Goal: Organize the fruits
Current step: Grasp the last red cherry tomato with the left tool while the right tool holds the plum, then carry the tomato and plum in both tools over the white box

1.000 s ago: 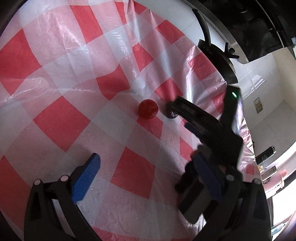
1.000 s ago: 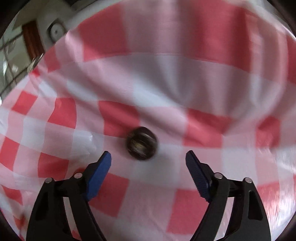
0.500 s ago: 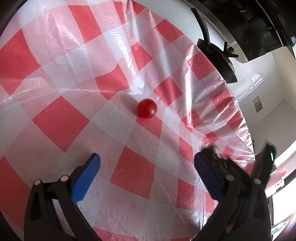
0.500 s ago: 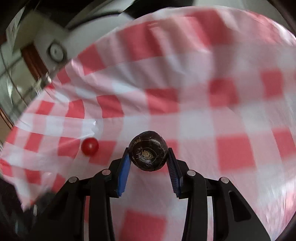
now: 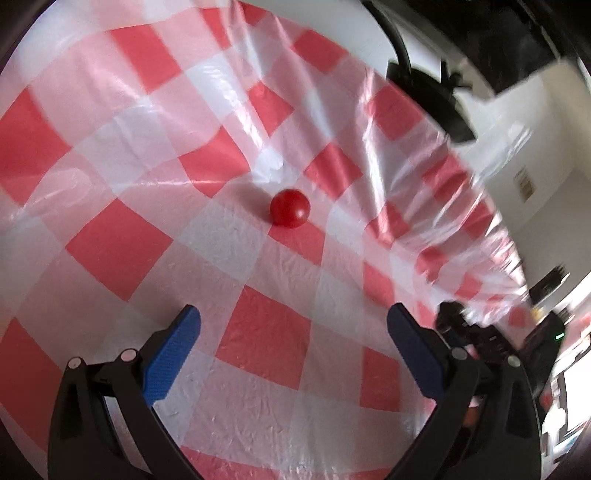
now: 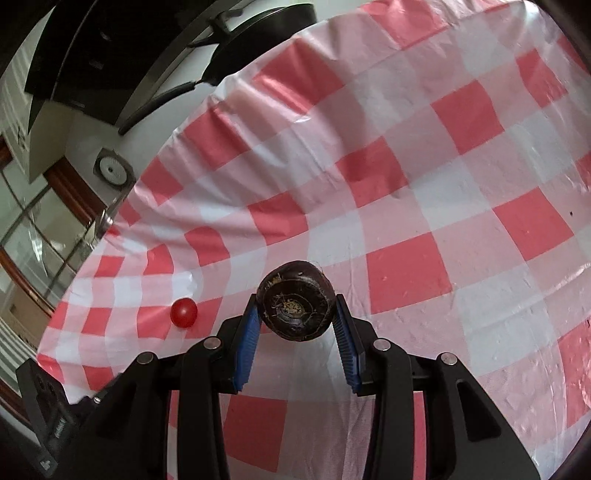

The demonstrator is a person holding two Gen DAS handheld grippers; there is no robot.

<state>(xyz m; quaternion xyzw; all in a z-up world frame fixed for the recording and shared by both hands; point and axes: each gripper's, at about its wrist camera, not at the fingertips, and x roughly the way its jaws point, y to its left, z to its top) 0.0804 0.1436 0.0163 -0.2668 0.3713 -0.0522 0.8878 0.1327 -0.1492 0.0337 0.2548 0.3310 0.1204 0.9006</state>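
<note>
Left wrist view: left gripper [image 5: 291, 334] wide open and empty, red tomato [image 5: 289, 212] lying ahead on the checked cloth [image 5: 114, 243].
Right wrist view: right gripper [image 6: 295, 325] has just closed on the dark round fruit [image 6: 296, 311], now lifted clear of the cloth; tomato far left, well apart. One fruit secured. Black pan [image 6: 258, 33] beyond the table edge.
</note>
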